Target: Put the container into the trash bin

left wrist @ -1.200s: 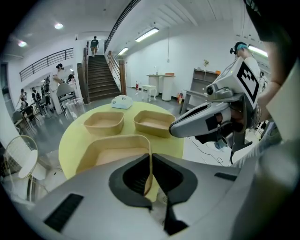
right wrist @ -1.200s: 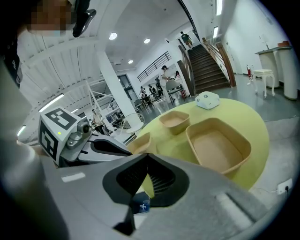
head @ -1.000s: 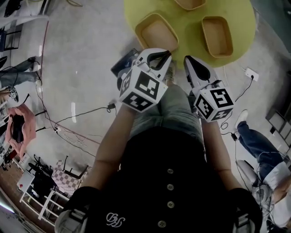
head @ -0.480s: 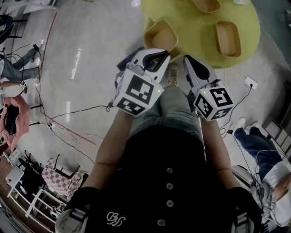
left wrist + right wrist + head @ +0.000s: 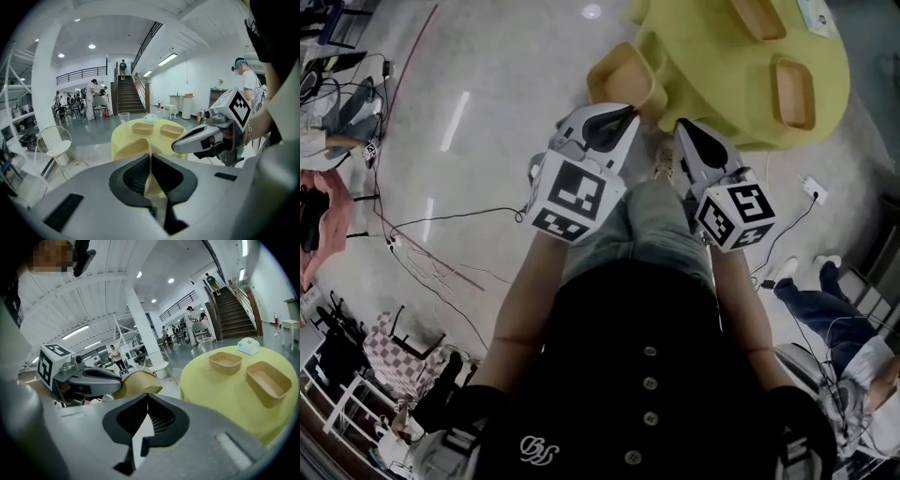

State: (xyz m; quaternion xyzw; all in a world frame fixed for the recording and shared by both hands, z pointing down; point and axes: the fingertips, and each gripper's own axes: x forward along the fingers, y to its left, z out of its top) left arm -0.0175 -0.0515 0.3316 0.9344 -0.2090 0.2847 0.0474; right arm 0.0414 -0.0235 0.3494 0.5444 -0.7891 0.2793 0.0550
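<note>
Grey floor (image 5: 487,141) lies below us, the yellow table (image 5: 712,56) at upper right. Our left hand-held gripper (image 5: 619,114) pinches the wall of the tan container (image 5: 623,80), clear of the table at upper centre. The right hand-held gripper (image 5: 682,127) is closed and empty. We should grip firmly, carry level, and release only over what may be the trash bin (image 5: 123,117).
</note>
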